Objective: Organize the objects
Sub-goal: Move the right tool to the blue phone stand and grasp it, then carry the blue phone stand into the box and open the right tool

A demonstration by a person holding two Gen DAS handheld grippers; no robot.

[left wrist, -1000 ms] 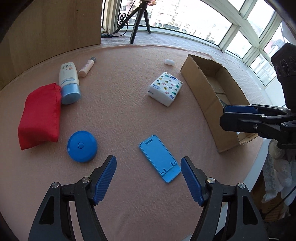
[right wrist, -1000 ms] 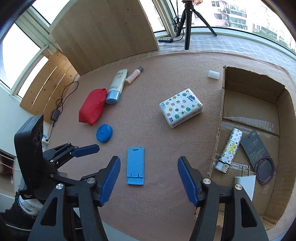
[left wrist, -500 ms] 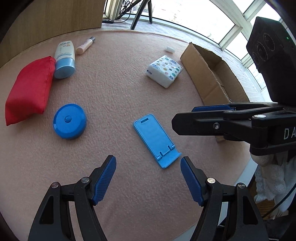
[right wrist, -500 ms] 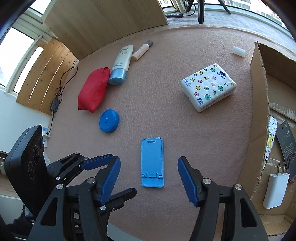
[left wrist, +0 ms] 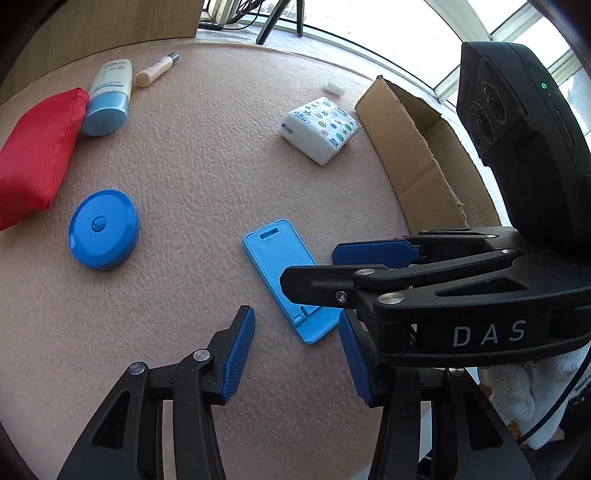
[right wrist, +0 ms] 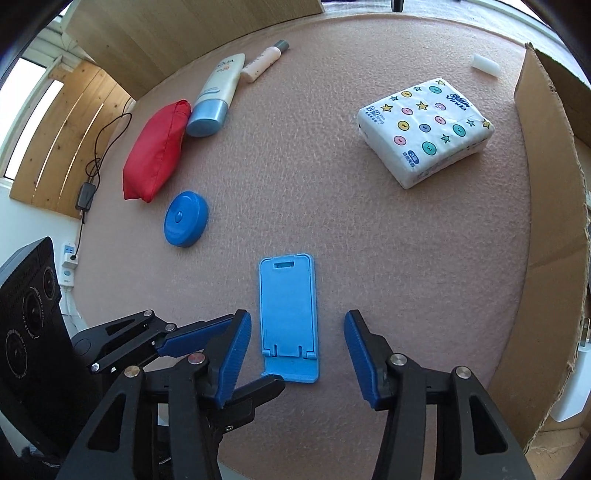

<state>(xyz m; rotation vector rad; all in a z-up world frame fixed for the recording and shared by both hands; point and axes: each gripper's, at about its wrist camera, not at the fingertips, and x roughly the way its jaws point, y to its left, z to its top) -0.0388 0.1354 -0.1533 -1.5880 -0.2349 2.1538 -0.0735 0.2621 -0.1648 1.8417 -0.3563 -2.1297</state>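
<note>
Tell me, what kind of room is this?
Probably a sunny window nook in a flat, set up for recording. Curved glass windows wrap round the pink felt-covered table, a black camera tripod stands by them, and wooden panels line the wall.

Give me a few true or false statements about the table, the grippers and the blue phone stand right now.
1. The phone stand lies flat on the table. True.
2. The right gripper is shut on the stand. False: it is open, with its fingers either side of the stand.
3. The tissue pack is inside the box. False: it lies on the table beside it.
4. The red pouch lies next to the lotion tube. True.
5. The left gripper is open. True.
</note>
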